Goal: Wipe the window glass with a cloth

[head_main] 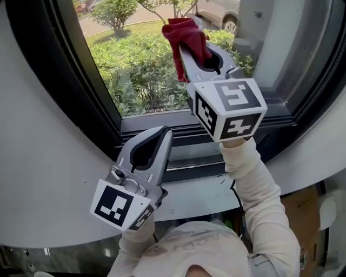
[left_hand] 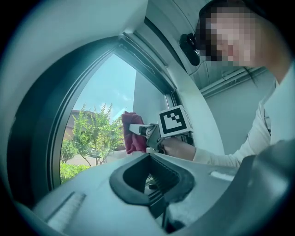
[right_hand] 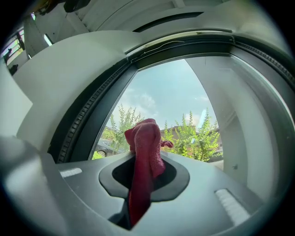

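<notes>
The left gripper (head_main: 161, 133) hangs low in front of the white sill (head_main: 200, 192), near the window's lower left corner. Its fingers are closed together and nothing sits between them; the left gripper view shows only the dark oval gap behind the tips. It is well apart from the cloth.

The window glass (head_main: 138, 70) sits in a dark frame (head_main: 81, 86), with green bushes (head_main: 121, 13) and a parked car (head_main: 224, 16) outside.

Further right, the right gripper (head_main: 201, 48) is raised higher, toward the right half of the pane, on an arm in a pale sleeve (head_main: 259, 184). Its fingers are clamped on a red cloth (head_main: 186, 38). In the right gripper view the cloth runs up through the gap and bunches in a lump past the tips, facing the glass. In the left gripper view the bunched end lies just beside the pane, near its right edge. Whether it actually touches the glass cannot be told.
</notes>
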`<act>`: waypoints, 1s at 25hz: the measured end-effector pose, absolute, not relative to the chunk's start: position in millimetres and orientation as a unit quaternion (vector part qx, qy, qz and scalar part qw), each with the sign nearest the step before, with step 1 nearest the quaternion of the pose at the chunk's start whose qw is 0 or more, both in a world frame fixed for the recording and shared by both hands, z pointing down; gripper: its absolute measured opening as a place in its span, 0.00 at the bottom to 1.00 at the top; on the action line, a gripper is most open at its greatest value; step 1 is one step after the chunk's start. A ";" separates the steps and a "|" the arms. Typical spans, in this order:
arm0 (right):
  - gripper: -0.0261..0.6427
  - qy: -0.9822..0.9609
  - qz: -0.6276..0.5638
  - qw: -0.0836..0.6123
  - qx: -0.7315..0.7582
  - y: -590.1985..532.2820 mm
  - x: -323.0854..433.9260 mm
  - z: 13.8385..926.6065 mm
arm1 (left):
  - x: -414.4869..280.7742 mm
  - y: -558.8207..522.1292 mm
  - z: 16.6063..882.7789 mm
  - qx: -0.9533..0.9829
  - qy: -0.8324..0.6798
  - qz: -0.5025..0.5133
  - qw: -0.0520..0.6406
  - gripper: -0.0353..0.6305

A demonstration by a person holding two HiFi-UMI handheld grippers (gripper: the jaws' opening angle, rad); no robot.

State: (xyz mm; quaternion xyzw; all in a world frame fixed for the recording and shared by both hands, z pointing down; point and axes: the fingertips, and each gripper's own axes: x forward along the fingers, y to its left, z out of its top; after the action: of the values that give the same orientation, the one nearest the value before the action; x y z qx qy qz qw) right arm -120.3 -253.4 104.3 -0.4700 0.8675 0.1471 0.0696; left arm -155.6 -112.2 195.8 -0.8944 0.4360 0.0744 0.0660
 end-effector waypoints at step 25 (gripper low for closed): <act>0.14 0.879 0.157 0.044 -0.447 -243.6 -142.8 136.6 | -153.5 -108.7 195.5 -0.894 0.439 0.066 0.060 0.06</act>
State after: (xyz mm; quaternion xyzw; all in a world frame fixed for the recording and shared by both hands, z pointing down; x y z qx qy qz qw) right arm -142.8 -243.6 136.6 -0.4473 0.8794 0.1572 0.0437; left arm -153.5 -108.7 195.5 -0.8943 0.4387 0.0657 0.0598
